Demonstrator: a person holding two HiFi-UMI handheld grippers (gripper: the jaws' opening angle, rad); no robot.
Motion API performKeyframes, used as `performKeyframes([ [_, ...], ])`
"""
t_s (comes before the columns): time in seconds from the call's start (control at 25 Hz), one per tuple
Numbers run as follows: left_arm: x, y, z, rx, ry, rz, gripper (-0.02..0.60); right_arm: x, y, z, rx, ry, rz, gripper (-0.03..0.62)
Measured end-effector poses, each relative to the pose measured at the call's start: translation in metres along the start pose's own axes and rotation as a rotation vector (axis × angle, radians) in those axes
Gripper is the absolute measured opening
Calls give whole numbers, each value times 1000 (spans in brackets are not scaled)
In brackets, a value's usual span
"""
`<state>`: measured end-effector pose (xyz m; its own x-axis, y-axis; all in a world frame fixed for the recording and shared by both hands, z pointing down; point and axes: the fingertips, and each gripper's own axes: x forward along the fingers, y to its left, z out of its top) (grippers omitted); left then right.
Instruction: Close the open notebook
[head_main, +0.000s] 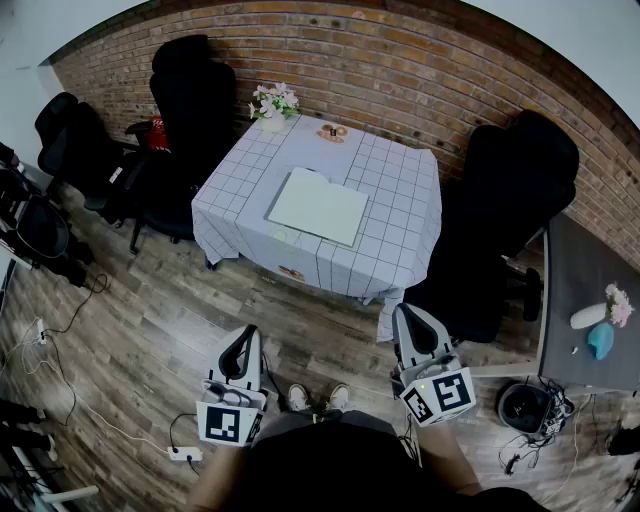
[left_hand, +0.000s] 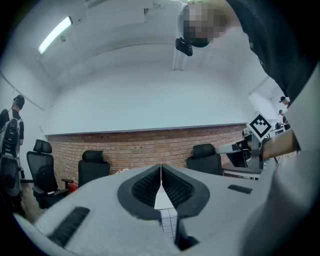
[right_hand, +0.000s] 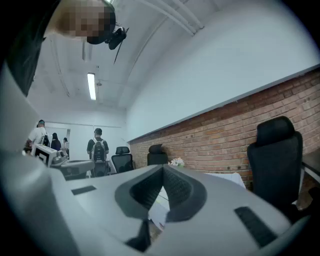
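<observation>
pot (head_main: 272, 122) holds flowers, far edge of table (head_main: 400, 255); notebook (head_main: 318, 206) mid-table; chairs (head_main: 520, 190) flank it. left gripper (head_main: 246, 332) and right gripper (head_main: 409, 314) closed, empty, well apart from table.

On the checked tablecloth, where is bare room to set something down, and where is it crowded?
Widest free patch: the white checked tablecloth between the open white notebook and the table's right edge. A narrower strip lies left of the notebook, nearer than the potted pink-and-white flowers. Far edge is busier: flowers and small brown objects.
</observation>
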<state>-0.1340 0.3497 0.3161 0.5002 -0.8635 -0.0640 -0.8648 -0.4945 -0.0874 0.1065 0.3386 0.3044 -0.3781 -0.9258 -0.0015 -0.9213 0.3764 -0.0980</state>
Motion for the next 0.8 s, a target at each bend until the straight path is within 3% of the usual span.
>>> performKeyframes([
  [0.2, 0, 7, 3, -2, -36, 13, 29, 6, 3, 0, -4, 2, 10, 12],
  [0.4, 2, 4, -3, -24, 9, 13, 29, 12, 3, -4, -1, 10, 24, 12],
  [0.64, 6, 2, -1, 14, -31, 39, 29, 7, -11, -7, 78, -15, 52, 14],
  [0.8, 8, -6, -9, -11, 18, 59, 29, 8, -20, -19, 94, 3, 67, 14],
])
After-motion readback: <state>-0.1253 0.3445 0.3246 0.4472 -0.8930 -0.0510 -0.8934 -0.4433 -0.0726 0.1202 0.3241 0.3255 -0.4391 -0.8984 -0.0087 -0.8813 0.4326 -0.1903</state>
